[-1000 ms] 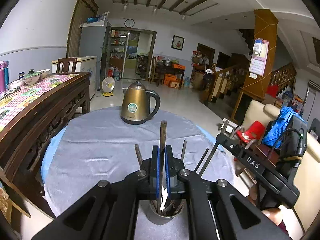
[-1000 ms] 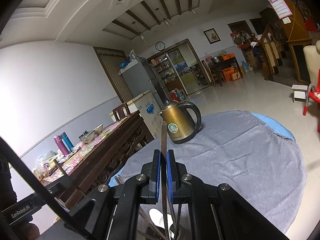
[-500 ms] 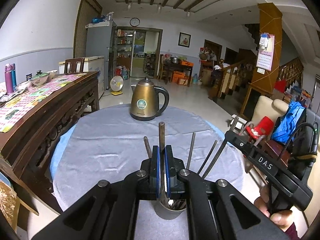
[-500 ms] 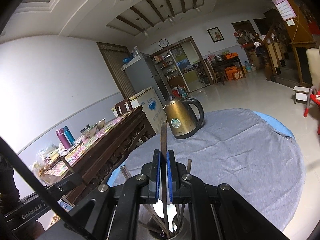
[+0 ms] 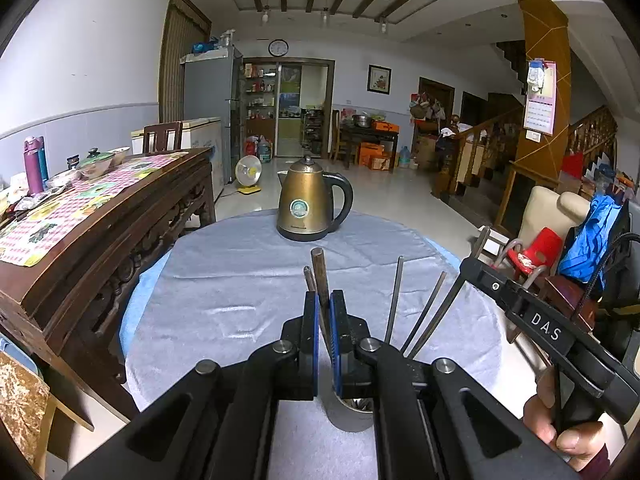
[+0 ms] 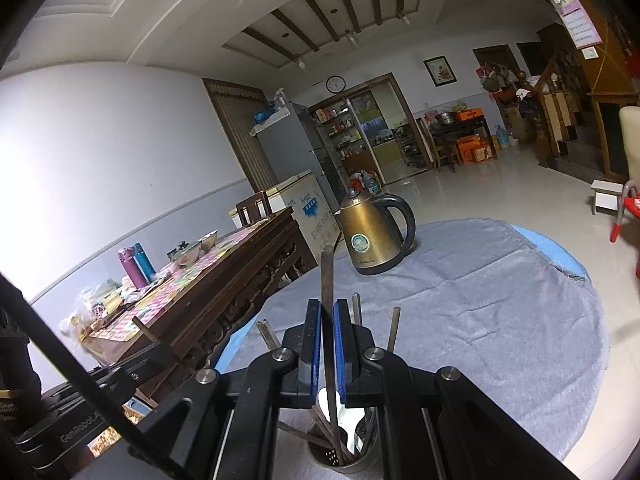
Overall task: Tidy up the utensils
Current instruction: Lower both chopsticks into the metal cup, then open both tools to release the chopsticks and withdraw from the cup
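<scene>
A metal utensil cup (image 5: pixel 354 414) stands on the grey cloth of the round table (image 5: pixel 240 280), just below both grippers; it also shows in the right wrist view (image 6: pixel 344 460). It holds several dark chopsticks (image 5: pixel 394 300) and a white spoon (image 6: pixel 344 416). My left gripper (image 5: pixel 325 320) has its jaws slightly apart around a dark chopstick (image 5: pixel 319 272) that stands upright in the cup. My right gripper (image 6: pixel 328 324) is shut on another dark chopstick (image 6: pixel 327 276) whose lower end reaches into the cup.
A bronze electric kettle (image 5: pixel 308 206) stands at the table's far side. A carved wooden sideboard (image 5: pixel 100 232) with bowls and bottles runs along the left. The right gripper's body (image 5: pixel 540 332) and the hand holding it are at the right. Chairs stand beyond the table's right edge.
Both grippers have risen and tilted so the cup sits lower and farther forward in view. The left gripper's jaws have parted slightly around its chopstick.
</scene>
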Motion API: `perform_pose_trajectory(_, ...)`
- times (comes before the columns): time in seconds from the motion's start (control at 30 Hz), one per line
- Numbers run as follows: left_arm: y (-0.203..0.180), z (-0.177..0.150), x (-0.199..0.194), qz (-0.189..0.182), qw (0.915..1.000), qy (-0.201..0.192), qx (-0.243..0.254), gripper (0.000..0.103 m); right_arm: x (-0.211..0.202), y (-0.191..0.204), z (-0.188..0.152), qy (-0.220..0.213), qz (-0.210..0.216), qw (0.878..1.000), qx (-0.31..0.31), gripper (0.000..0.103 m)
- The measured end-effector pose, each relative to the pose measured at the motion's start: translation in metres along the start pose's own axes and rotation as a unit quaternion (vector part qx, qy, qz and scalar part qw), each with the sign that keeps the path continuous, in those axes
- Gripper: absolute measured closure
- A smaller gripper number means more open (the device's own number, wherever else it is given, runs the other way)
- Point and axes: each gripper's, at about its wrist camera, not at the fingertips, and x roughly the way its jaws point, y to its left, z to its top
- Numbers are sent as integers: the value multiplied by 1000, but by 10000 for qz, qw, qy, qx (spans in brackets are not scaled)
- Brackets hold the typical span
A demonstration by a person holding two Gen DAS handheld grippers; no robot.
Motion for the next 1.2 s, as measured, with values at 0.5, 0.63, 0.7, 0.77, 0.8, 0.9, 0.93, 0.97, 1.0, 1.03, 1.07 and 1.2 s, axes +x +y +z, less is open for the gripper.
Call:
perform_pose_trajectory(0.5,2,-9,3,39,9998,176,27,97,1,13,-5,205,-41,9997,-143,96)
perform_pose_trajectory(0.63,0,-11,0,47,9998,200,37,97,2,17,-7,277,-25,9994,-206,96)
perform_pose_trajectory(0.7,0,-11,-1,45,9998,213,39,97,2,20,-8,299,-15,9993,-238,96)
perform_pose_trajectory(0.77,0,-12,-2,52,9997,217,38,97,2,22,-9,343,2,9990,-283,96)
perform_pose_trajectory(0.8,0,-12,-3,55,9997,219,39,97,2,23,-9,359,0,9989,-300,96)
perform_pose_trajectory(0.9,0,-13,-4,57,9998,212,39,97,3,25,-11,417,-15,9986,-327,95)
perform_pose_trajectory(0.93,0,-12,-3,57,9998,212,39,97,4,25,-11,437,-20,9985,-322,95)
perform_pose_trajectory(0.97,1,-12,-3,57,9997,217,32,97,4,25,-12,456,-27,9985,-317,95)
perform_pose_trajectory(1.0,2,-13,-4,57,9997,219,31,97,4,24,-12,468,-30,9984,-314,95)
perform_pose_trajectory(1.03,2,-13,-4,61,9997,218,35,97,3,25,-13,480,-33,9983,-318,95)
perform_pose_trajectory(1.07,3,-13,-4,63,9997,219,34,97,3,25,-13,487,-39,9983,-329,95)
perform_pose_trajectory(1.2,4,-13,-6,75,9997,216,40,97,3,28,-13,514,-50,9980,-375,95)
